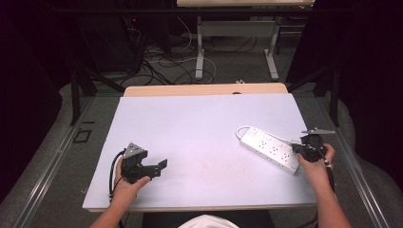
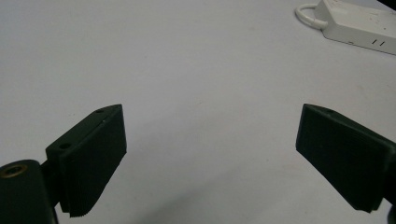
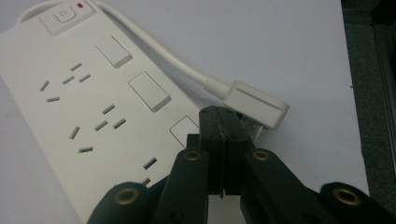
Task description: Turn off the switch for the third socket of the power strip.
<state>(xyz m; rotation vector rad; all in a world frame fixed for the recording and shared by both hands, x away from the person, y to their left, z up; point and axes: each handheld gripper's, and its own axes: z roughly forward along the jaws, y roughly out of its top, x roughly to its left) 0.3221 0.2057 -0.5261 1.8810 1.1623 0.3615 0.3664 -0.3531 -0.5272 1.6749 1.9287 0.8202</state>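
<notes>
Resting at the desk's [image 1: 199,114] right edge, the right hand-held gripper [image 3: 226,122] has its jaws pressed fully together, their tips against the white plug [image 3: 254,103] beside the power strip [image 1: 272,148], with nothing visibly clamped between them. The left hand-held gripper [image 2: 210,154], near the front left of the desk, stands wide open and empty, well apart from the strip.

The power strip [image 3: 70,107] shows smooth white plastic with a faint sheen, its plug [image 3: 257,105] the same. The table [image 1: 190,128] looks matt and pale; the left gripper [image 2: 210,158] has ribbed matt black pads [image 2: 95,163].
</notes>
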